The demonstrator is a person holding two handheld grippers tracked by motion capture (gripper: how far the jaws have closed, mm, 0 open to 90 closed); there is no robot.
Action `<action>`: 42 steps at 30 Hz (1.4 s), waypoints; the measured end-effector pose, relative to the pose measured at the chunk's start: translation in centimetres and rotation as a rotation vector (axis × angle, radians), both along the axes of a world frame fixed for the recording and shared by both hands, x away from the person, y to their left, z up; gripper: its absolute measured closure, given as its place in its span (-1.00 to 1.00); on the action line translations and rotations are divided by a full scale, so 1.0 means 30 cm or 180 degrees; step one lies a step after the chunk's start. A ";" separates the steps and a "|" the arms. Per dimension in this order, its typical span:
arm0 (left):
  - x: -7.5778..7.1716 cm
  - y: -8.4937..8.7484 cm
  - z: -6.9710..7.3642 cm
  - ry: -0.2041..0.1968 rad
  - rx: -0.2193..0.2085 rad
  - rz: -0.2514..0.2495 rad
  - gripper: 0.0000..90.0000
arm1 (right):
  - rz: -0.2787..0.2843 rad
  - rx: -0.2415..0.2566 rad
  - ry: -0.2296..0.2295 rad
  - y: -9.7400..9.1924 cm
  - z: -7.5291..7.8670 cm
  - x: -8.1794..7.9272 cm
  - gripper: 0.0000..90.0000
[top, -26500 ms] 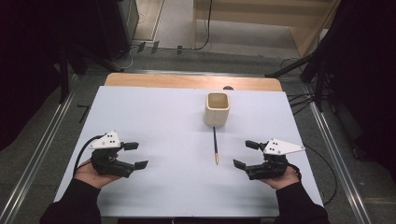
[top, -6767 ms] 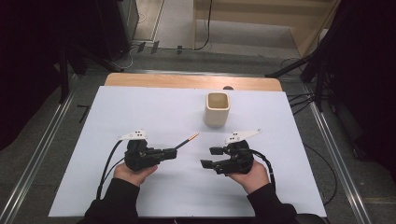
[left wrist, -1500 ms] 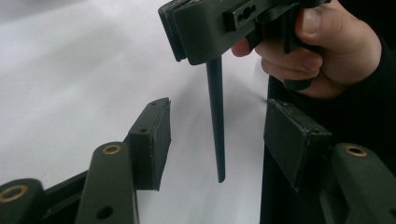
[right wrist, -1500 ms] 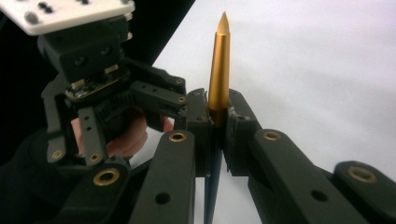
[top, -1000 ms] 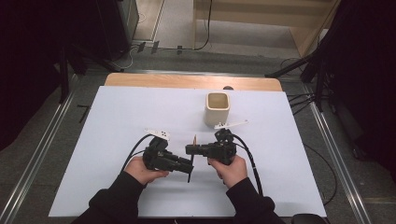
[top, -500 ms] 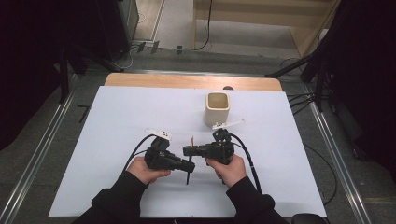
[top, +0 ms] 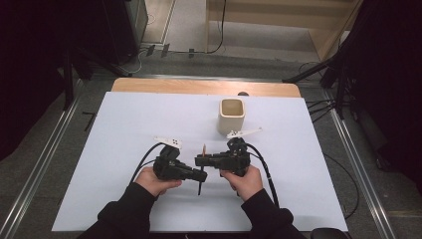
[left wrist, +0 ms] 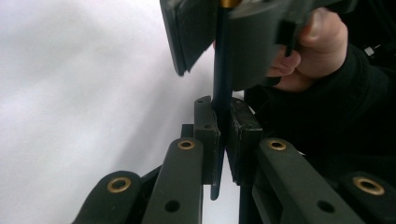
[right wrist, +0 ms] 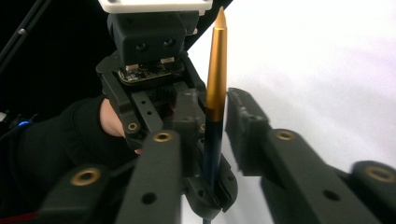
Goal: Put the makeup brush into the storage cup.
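Hands have drawn together: left gripper (top: 198, 174) pinches the pen (right wrist: 215, 93) (upright); right gripper (right wrist: 212, 140) spread.

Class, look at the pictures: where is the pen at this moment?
In the high view the pen is held upright between the two claws near the table's front middle, clamped by the left claw, in front of the cup.

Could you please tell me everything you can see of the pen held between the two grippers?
The pen is slim, with a dark blue barrel and a tapering gold tip section. It is held off the white table. The left gripper has its jaws shut on the barrel. The right gripper has its jaws either side of it, still apart.
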State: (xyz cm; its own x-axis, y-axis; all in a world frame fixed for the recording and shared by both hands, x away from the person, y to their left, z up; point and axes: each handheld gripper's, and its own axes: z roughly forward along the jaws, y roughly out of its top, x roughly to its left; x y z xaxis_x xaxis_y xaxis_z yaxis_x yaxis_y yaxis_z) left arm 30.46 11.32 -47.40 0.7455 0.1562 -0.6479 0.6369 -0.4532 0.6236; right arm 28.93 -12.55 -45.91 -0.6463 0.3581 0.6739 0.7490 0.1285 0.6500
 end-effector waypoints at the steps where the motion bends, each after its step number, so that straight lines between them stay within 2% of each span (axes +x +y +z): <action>1: 0.000 0.000 0.000 -0.0007 0.0004 0.0002 0.87 | -0.0024 0.0006 0.0001 -0.002 0.003 -0.001 0.51; 3: 0.000 0.000 0.000 -0.0015 0.0008 0.0007 0.87 | -0.0094 0.0020 -0.0073 -0.007 0.008 -0.004 0.34; 6: -0.001 0.000 0.000 -0.0026 -0.0002 0.0031 0.87 | -0.0112 0.0045 -0.0162 -0.013 0.012 -0.006 0.21; 9: 0.000 0.002 0.001 -0.0038 0.0004 0.0059 0.87 | -0.0175 0.0000 -0.0368 -0.013 0.015 -0.015 0.01; 19: -0.002 0.008 0.003 -0.0036 -0.0047 0.0140 0.87 | -0.0249 0.0057 -0.0496 -0.016 0.026 -0.031 -0.33; 21: -0.002 0.008 0.003 -0.0033 -0.0051 0.0168 0.87 | -0.0297 0.0068 -0.0458 -0.016 0.024 -0.033 -0.32; 30: -0.005 0.007 -0.002 -0.0024 -0.0072 0.0218 0.87 | -0.0456 0.0051 -0.0323 -0.012 0.000 -0.043 0.08; 38: -0.003 0.010 -0.009 0.0014 -0.0113 0.0264 0.87 | -0.0514 0.0078 -0.0302 -0.009 -0.006 -0.043 0.29; 42: -0.004 0.007 -0.012 0.0012 -0.0087 0.0257 0.87 | -0.0500 0.0108 -0.0270 -0.004 -0.010 -0.040 0.43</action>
